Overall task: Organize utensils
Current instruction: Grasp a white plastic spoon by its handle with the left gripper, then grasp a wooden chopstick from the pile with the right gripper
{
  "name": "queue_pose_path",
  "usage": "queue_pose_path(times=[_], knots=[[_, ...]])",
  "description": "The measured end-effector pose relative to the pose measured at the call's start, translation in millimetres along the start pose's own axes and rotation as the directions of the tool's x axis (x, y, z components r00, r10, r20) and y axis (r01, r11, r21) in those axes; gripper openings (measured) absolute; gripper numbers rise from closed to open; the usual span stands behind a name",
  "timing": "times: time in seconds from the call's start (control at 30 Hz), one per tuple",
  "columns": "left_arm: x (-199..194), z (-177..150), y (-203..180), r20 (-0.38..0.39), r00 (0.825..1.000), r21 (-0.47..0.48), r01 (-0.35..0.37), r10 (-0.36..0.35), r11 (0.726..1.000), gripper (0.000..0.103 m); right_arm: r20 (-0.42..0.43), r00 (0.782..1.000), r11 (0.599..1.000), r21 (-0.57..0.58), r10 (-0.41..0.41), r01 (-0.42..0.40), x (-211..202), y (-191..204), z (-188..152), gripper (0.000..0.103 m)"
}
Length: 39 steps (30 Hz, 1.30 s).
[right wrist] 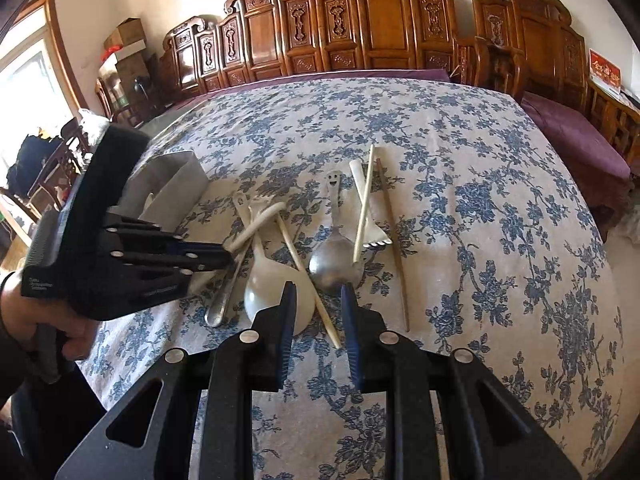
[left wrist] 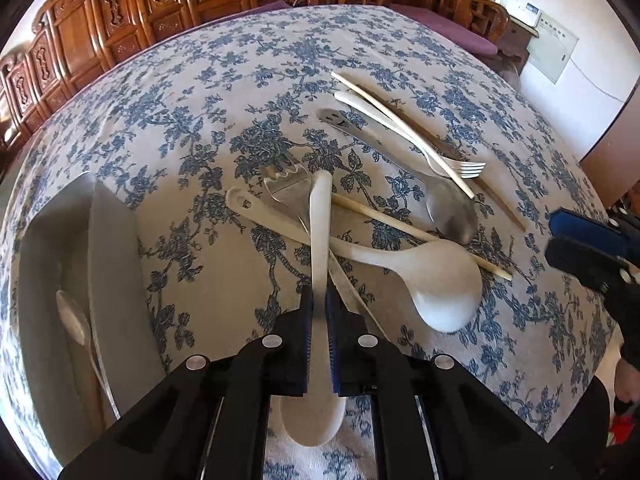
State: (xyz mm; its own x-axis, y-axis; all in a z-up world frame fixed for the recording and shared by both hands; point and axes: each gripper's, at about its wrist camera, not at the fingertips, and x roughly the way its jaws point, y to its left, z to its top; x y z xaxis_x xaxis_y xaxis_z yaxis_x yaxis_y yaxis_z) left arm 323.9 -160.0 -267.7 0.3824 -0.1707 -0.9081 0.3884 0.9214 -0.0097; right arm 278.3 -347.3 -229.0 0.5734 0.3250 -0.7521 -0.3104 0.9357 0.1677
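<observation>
The left gripper (left wrist: 319,312) is clamped on the white plastic spoon (left wrist: 320,240) at mid-handle; its long axis runs straight ahead along the fingers, bowl nearest the camera. The grey metal utensil holder (left wrist: 60,264) stands just left on the bench. The right gripper (right wrist: 318,304) hovers part-spread, empty.

Room around my workspace: floral cloth and carved wood

I see a blue-flowered tablecloth (right wrist: 460,184) across the table, a carved wooden screen (right wrist: 360,28) behind it, a purple-cushioned bench (right wrist: 576,140) at right, stacked cardboard boxes (right wrist: 128,46) in the left corner beside a bright window (right wrist: 24,80), and a red sign (right wrist: 605,73).
</observation>
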Motion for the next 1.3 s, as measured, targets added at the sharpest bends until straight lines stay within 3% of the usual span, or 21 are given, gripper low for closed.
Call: queue_pose_path(times=[0.37, 0.5, 0.63, 0.83, 0.97, 1.3], knots=[[-52.3, -22.1, 1.9, 0.134, 0.988, 0.008, 0.07, -0.07, 0.998, 0.006, -0.003, 0.999, 0.997, 0.055, -0.049, 0.049, 1.3, -18.9, 4.2, 0.025], [-64.0, -22.2, 6.7, 0.181, 0.979, 0.016, 0.087, -0.089, 0.996, 0.006, -0.007, 0.998, 0.994, 0.092, -0.064, 0.064, 9.1, -23.1, 16.8, 0.025], [-74.2, -22.8, 13.3, 0.234, 0.967, 0.014, 0.102, -0.103, 0.995, 0.006, -0.037, 0.994, 0.993, 0.055, -0.103, 0.105, 29.4, -20.0, 38.7, 0.025], [-82.9, -22.6, 21.6, 0.27, 0.955, 0.005, 0.13, -0.126, 0.992, 0.006, -0.093, 0.988, 0.992, 0.02, -0.122, 0.125, 67.0, -16.7, 65.6, 0.025], [-86.8, -24.6, 22.0, 0.281, 0.951, 0.009, 0.132, -0.129, 0.991, 0.006, -0.128, 0.979, 0.986, 0.019, -0.161, 0.164, 90.6, -18.6, 73.4, 0.016], [-91.3, -28.1, 19.5, 0.293, 0.946, 0.015, 0.139, -0.137, 0.99, 0.006, -0.173, 0.975, 0.987, 0.054, -0.14, 0.151, 116.6, -25.6, 83.4, 0.011]])
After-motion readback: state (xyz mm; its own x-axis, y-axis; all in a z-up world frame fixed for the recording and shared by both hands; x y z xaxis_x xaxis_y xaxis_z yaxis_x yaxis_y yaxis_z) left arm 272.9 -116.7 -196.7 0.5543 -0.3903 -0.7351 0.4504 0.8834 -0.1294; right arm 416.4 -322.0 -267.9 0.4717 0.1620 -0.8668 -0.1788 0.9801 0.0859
